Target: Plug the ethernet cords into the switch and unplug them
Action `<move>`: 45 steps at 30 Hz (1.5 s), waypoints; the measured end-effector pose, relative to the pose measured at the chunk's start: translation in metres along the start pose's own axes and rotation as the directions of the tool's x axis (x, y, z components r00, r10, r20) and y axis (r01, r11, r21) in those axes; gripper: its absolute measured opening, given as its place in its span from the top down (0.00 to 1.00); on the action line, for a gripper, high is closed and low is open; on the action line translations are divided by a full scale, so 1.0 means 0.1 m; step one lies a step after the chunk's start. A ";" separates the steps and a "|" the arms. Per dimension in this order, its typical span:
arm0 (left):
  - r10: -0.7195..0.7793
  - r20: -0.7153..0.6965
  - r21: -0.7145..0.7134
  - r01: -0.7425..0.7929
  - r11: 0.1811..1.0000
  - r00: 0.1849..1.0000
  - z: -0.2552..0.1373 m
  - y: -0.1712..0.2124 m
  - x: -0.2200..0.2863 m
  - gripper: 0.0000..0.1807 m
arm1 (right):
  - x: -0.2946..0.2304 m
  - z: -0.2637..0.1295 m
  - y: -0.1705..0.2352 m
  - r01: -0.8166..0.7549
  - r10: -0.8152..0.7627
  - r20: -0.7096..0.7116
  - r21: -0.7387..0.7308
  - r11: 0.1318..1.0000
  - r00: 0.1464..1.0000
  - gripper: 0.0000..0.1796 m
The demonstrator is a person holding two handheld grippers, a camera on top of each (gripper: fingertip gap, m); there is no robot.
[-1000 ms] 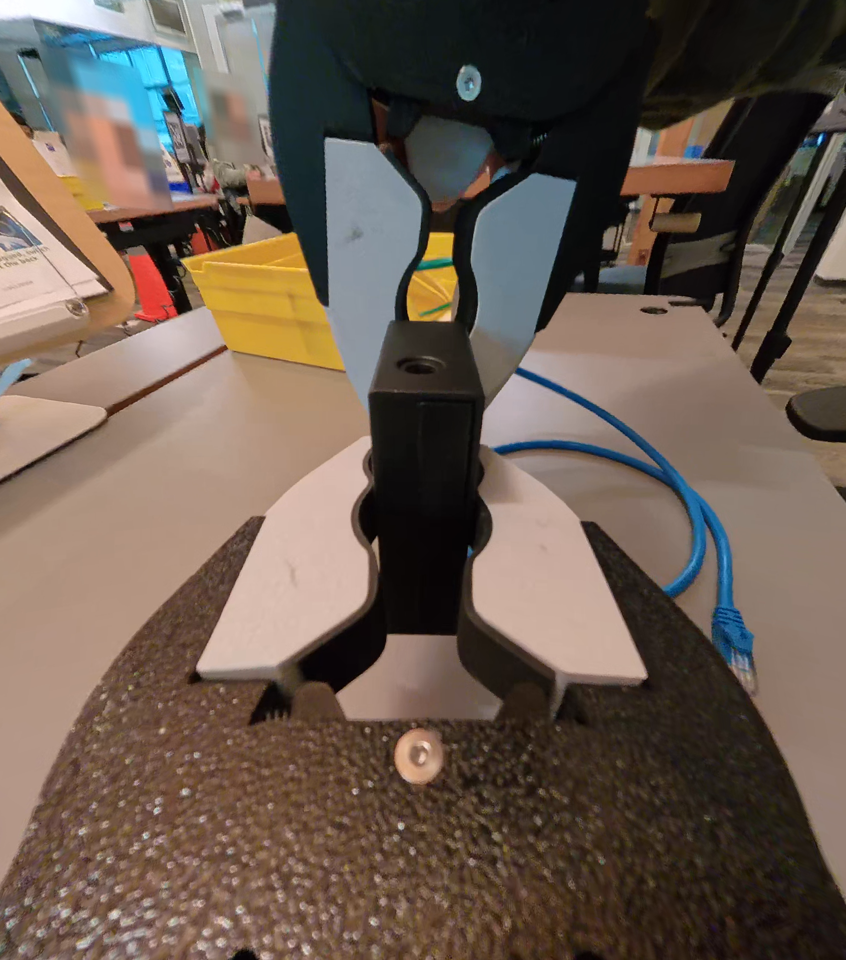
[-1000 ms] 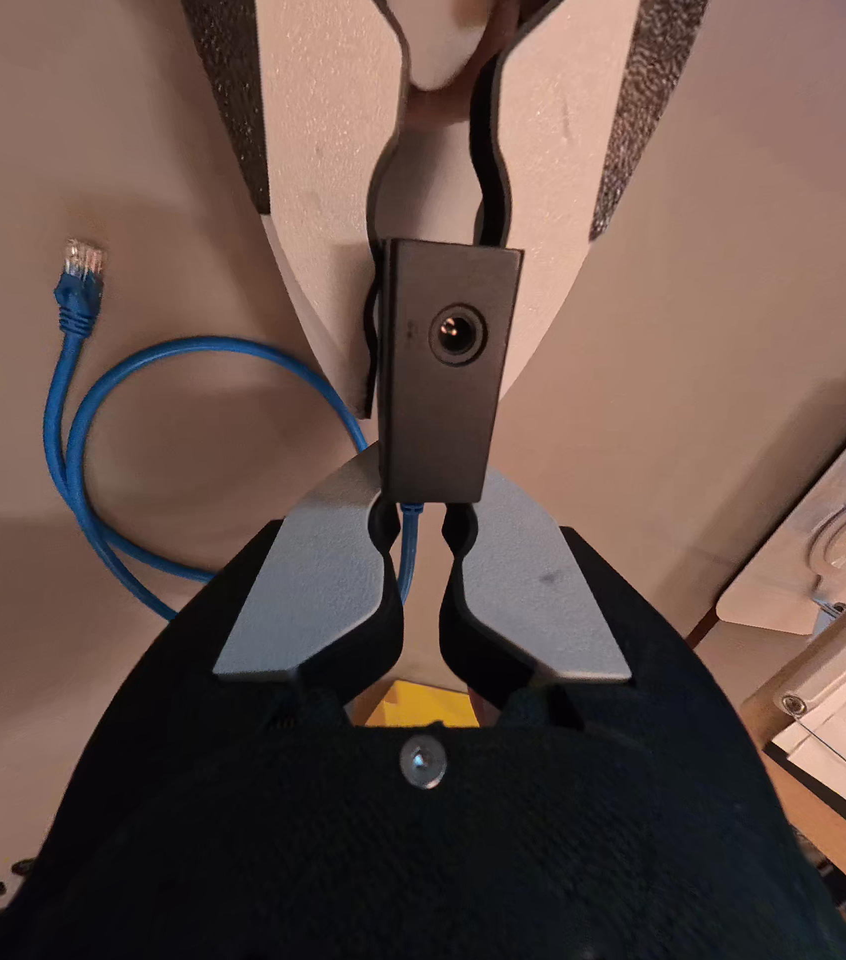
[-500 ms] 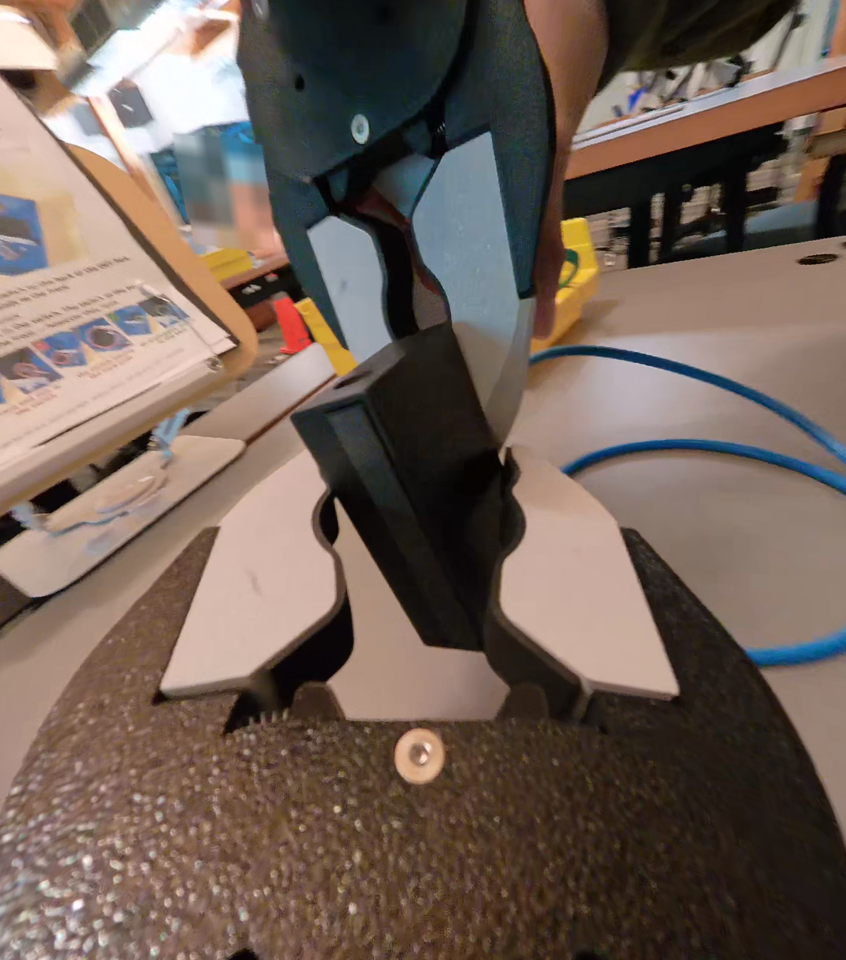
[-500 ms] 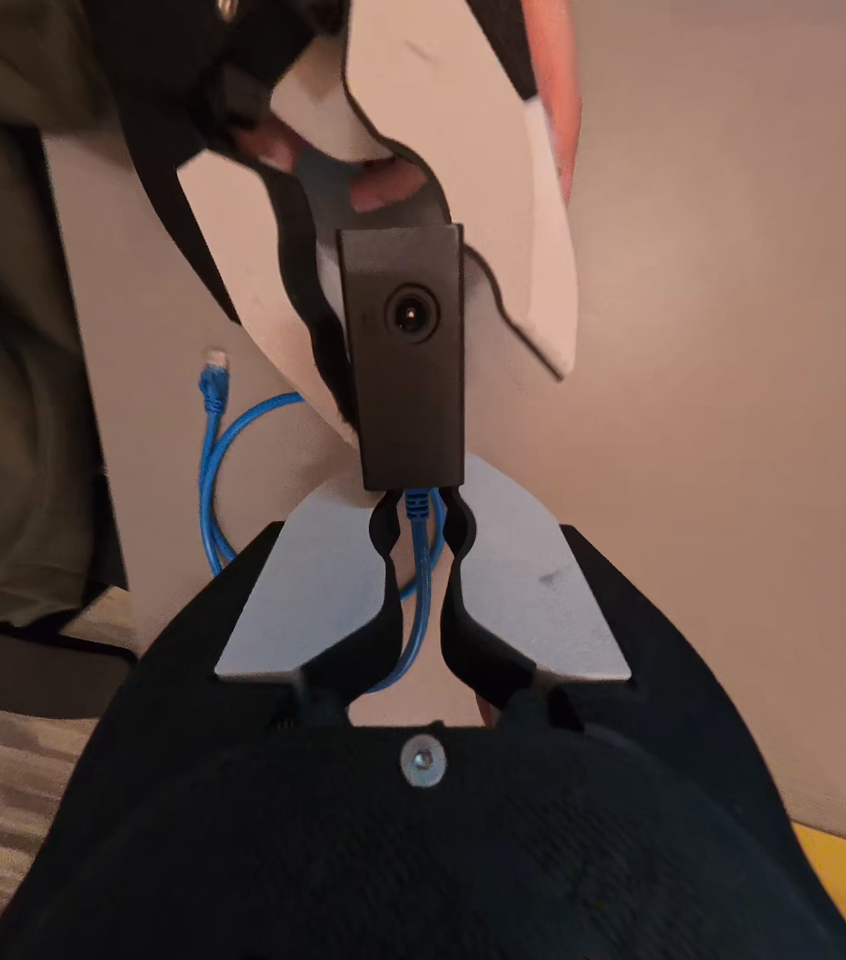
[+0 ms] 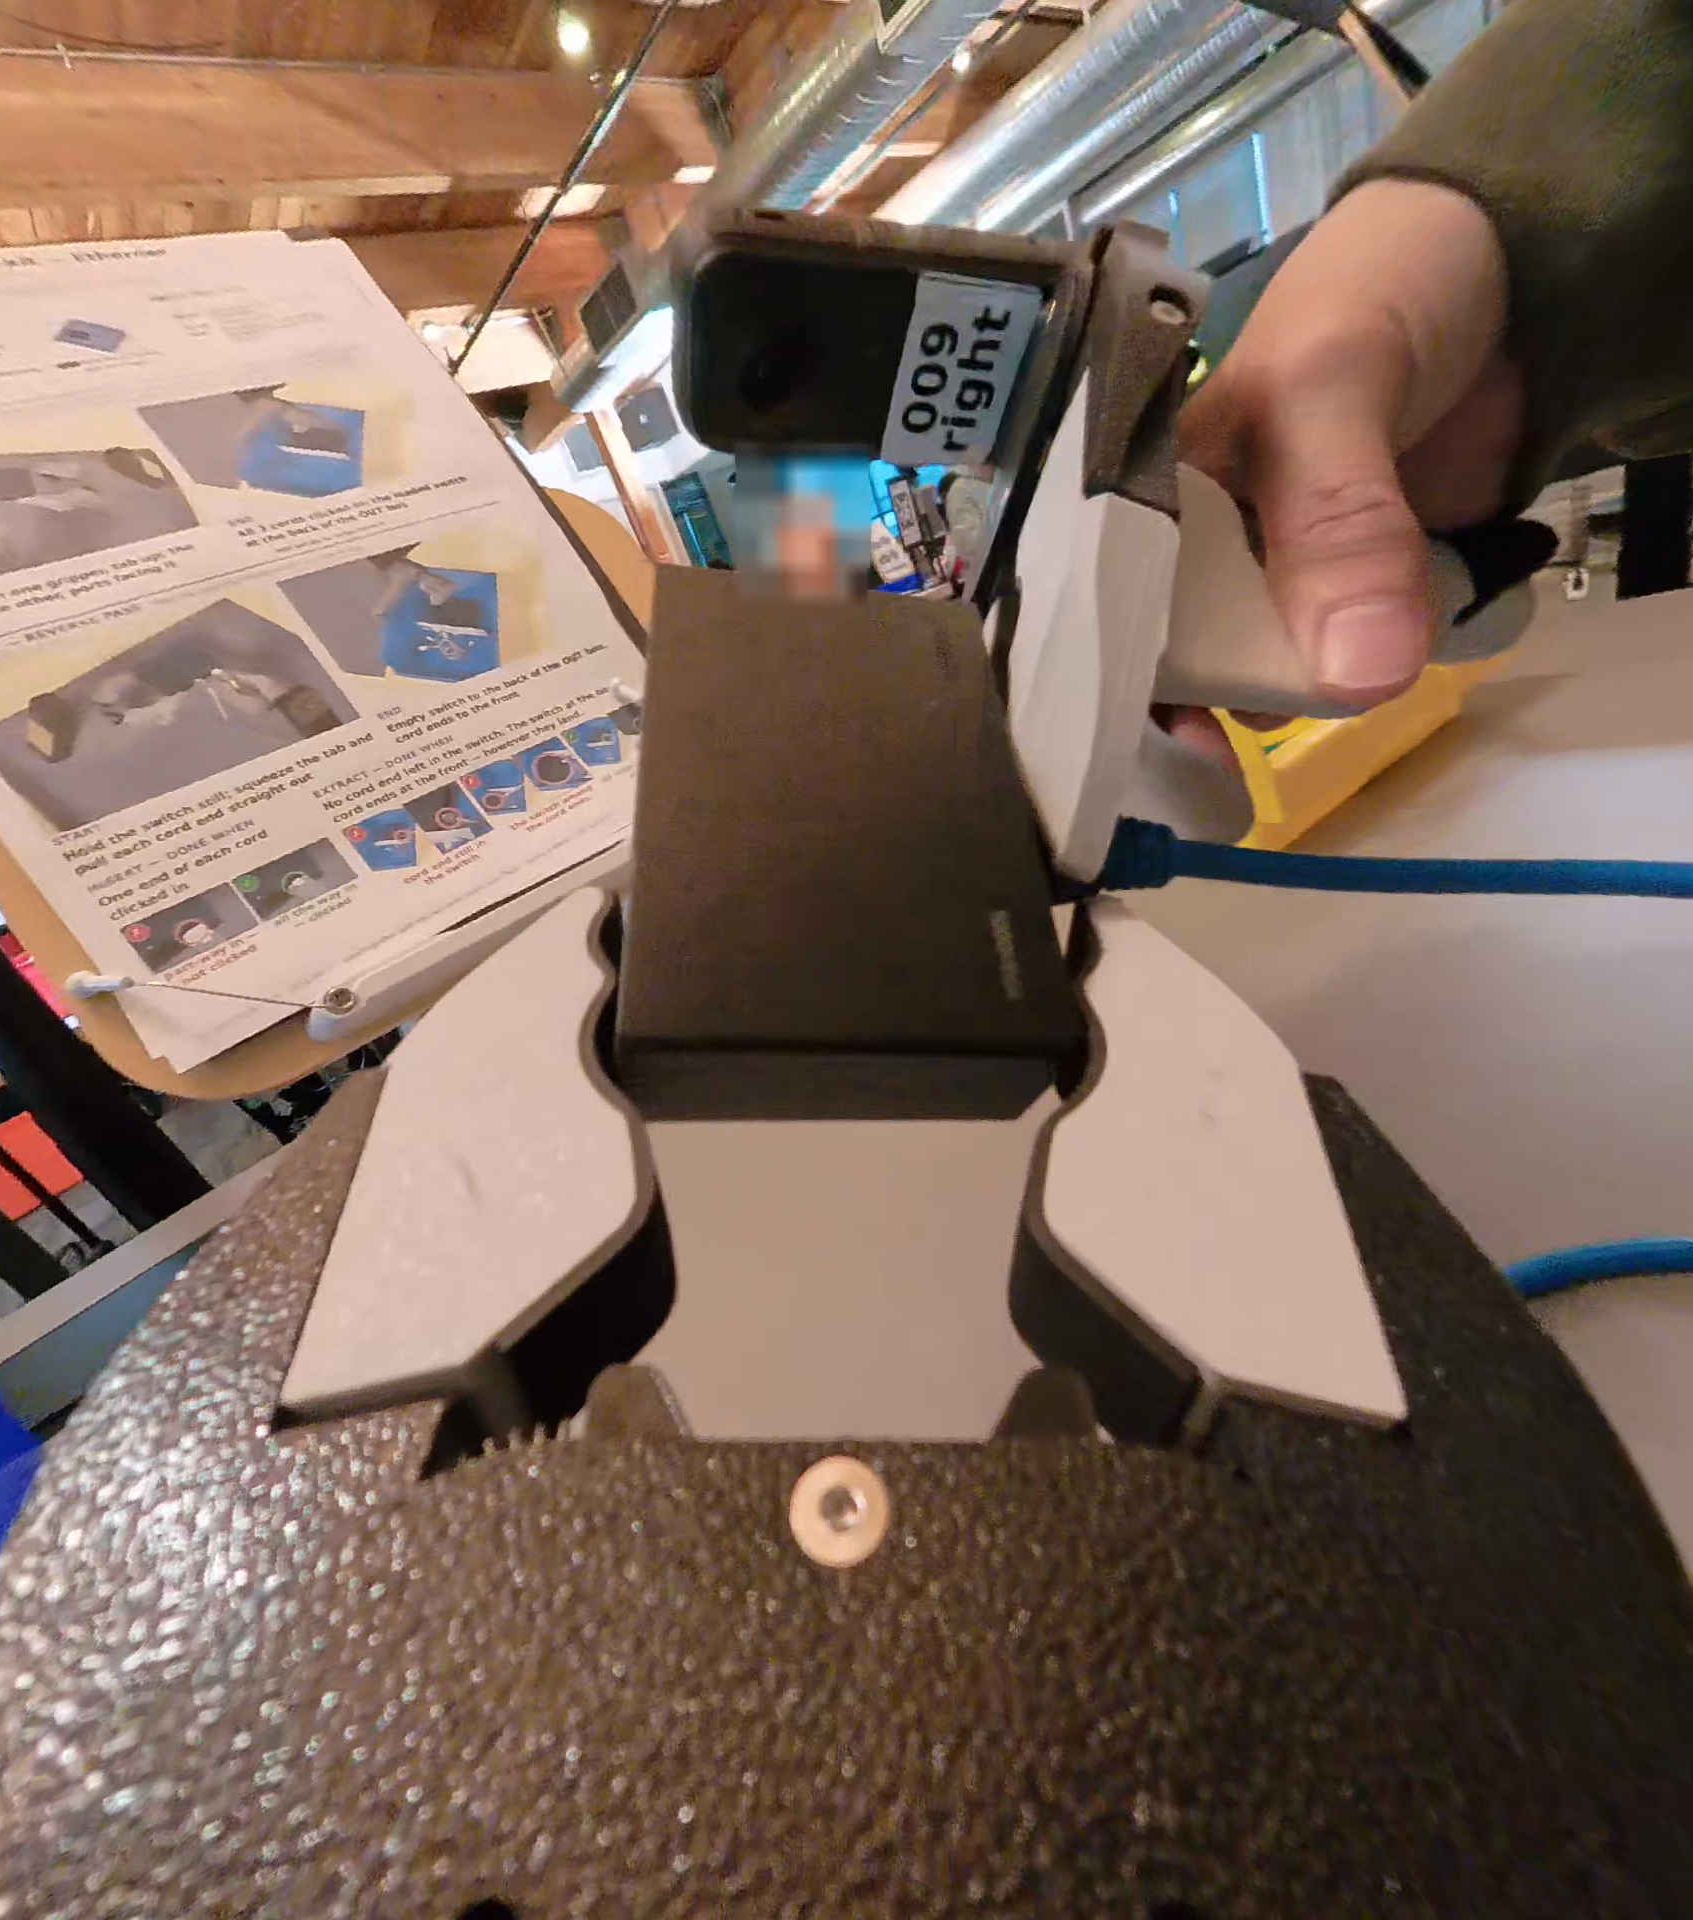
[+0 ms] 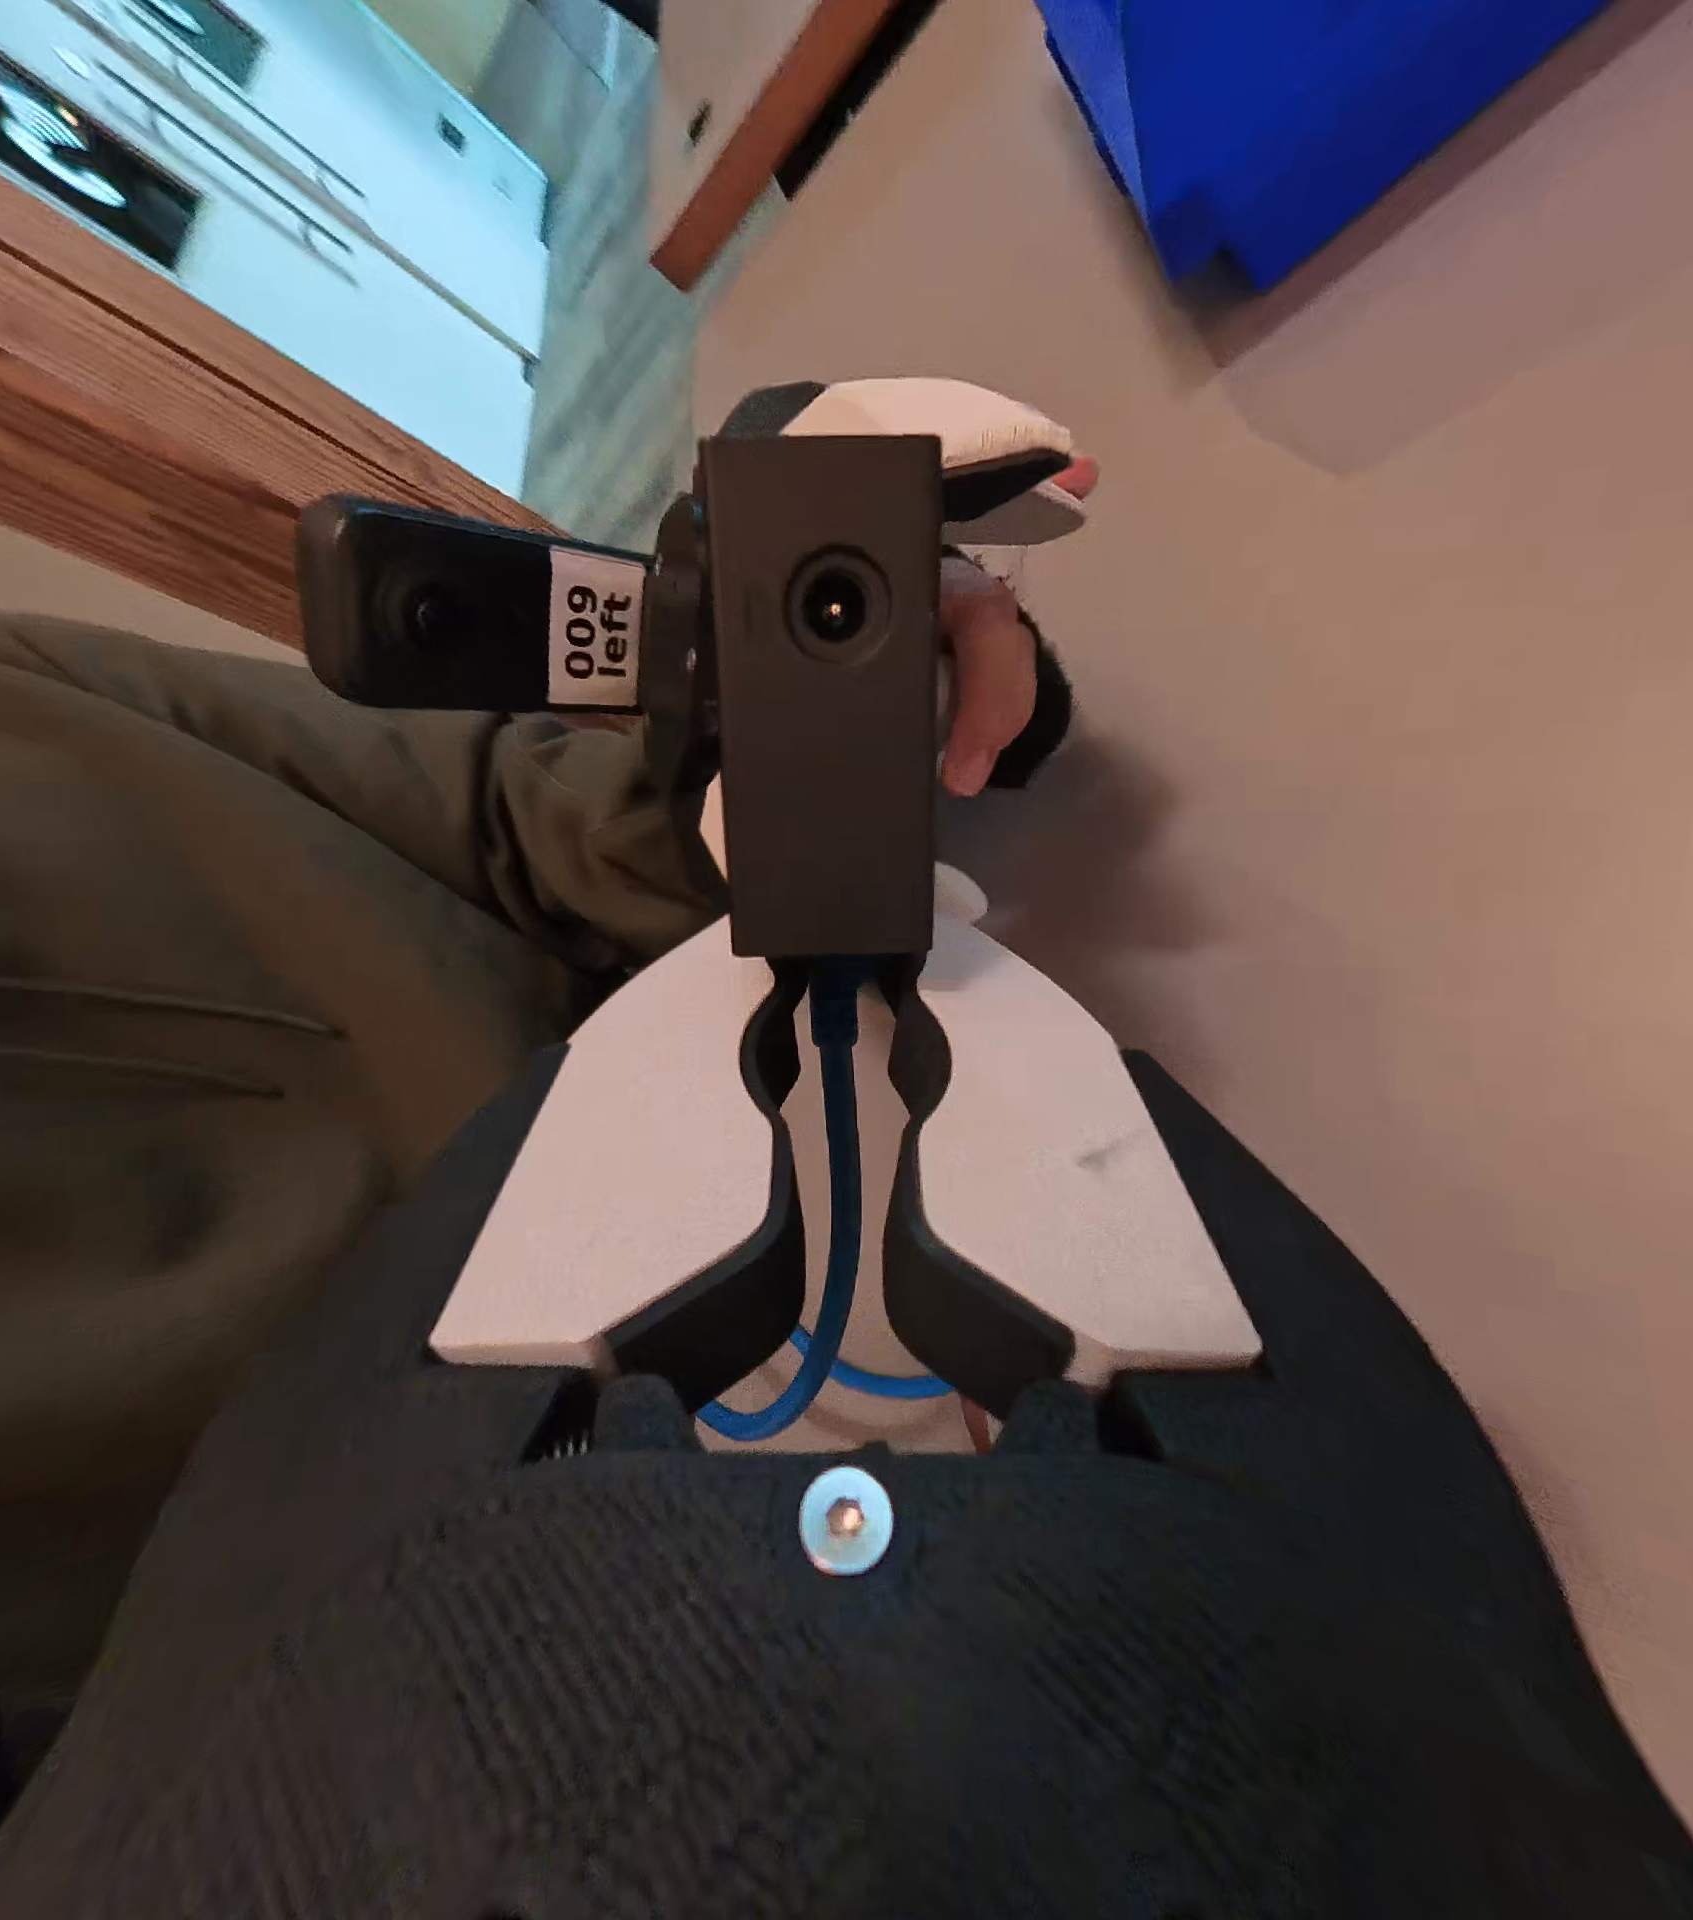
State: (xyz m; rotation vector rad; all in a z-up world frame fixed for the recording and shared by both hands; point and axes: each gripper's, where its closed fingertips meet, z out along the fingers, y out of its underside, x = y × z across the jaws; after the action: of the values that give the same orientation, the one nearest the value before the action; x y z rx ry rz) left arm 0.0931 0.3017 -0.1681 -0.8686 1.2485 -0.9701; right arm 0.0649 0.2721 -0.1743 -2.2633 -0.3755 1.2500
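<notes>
My left gripper (image 5: 842, 935) is shut on the black switch (image 5: 821, 810) and holds it above the table, broad face towards its camera. My right gripper (image 6: 837, 1003) is shut on the plug end of a blue ethernet cord (image 6: 837, 1195), and the plug meets the switch's (image 6: 826, 727) near edge. In the left wrist view the right gripper (image 5: 1081, 675) comes in from the upper right, and the cord (image 5: 1444, 878) runs off to the right from the switch's side. The port itself is hidden. The left gripper's camera (image 6: 468, 623) shows behind the switch.
A clipboard stand with an instruction sheet (image 5: 198, 623) stands to the left. A yellow bin (image 5: 1341, 769) sits behind the right hand. A blue bin (image 6: 1341, 135) lies on the grey table (image 5: 1496, 1091). The person's olive sleeve (image 6: 146, 831) fills the left of the right wrist view.
Both grippers have lifted and turned together. The switch now shows its broad face to the left camera instead of its narrow edge. The right gripper has stayed on the cord's plug.
</notes>
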 end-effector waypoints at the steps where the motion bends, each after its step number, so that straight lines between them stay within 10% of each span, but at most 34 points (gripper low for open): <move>1: 0.018 -0.010 -0.010 -0.018 1.000 1.000 0.00 -0.01 0.01 0.57 | -0.01 0.00 0.01 -0.010 0.009 0.017 0.023 1.000 1.000 0.92; 13: 0.020 -0.235 0.024 -0.014 1.000 0.972 -0.08 -0.06 0.24 0.60 | -0.07 -0.05 0.15 -0.215 0.164 0.246 0.199 0.956 0.955 0.92; 22: -0.254 -0.301 -0.105 0.233 0.967 0.919 -0.05 0.02 0.22 0.63 | 0.02 -0.19 0.06 -0.350 0.201 0.385 0.370 0.861 0.901 0.91; 26: -0.470 -0.243 -0.138 0.449 0.883 0.849 -0.06 0.04 -0.01 0.63 | 0.17 -0.37 0.05 -0.226 0.127 0.217 0.531 0.817 0.968 0.80; 29: -0.619 -0.252 -0.185 0.591 0.785 0.744 -0.07 0.04 -0.07 0.63 | 0.34 -0.42 0.15 0.139 -0.029 -0.201 0.561 0.816 0.979 0.78; 33: -0.721 -0.288 -0.260 0.674 0.692 0.630 -0.06 0.01 0.00 0.63 | 0.26 -0.40 0.13 0.709 -0.343 -0.720 0.288 0.643 0.603 0.71; 39: -0.779 -0.319 -0.380 0.680 0.627 0.540 -0.07 0.00 0.17 0.63 | 0.04 -0.50 -0.08 0.938 -0.448 -0.894 -0.166 0.303 -0.013 0.83; 45: -0.800 -0.353 -0.428 0.676 0.600 0.486 -0.10 0.00 0.25 0.63 | -0.15 -0.42 -0.09 0.939 -0.539 -0.817 -0.320 0.130 -0.203 0.90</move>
State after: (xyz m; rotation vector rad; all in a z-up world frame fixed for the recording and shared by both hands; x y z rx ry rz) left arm 0.0847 0.2780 -0.1781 -1.4792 1.4699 -1.9011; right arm 0.0923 0.2591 -0.1404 -1.2677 -0.8567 -0.5493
